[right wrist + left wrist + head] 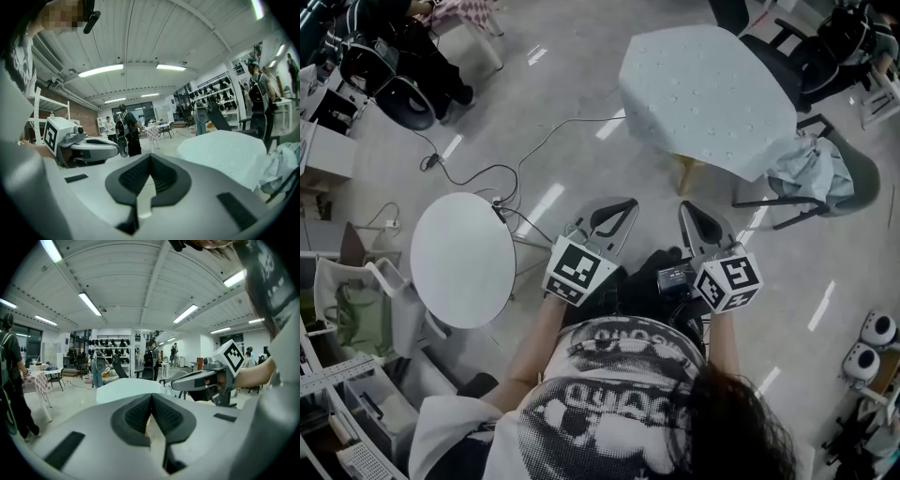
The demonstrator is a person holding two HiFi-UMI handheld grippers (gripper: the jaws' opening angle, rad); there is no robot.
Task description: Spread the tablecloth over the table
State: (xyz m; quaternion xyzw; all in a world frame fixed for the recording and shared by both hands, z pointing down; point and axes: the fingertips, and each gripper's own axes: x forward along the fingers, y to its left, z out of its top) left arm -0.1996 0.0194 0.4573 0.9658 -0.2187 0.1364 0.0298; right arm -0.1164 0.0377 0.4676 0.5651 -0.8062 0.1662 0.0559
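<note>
I judged the task complete: the tablecloth covered the table, and I held the left gripper and right gripper clear, jaws together and empty.

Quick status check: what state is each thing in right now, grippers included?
Left gripper: jaws shut, empty.
Right gripper: jaws shut, empty.
Tablecloth: spread flat over the far table, edges hanging.
Round white table: bare, uncovered.
Pale cloth: crumpled on the chair.
</note>
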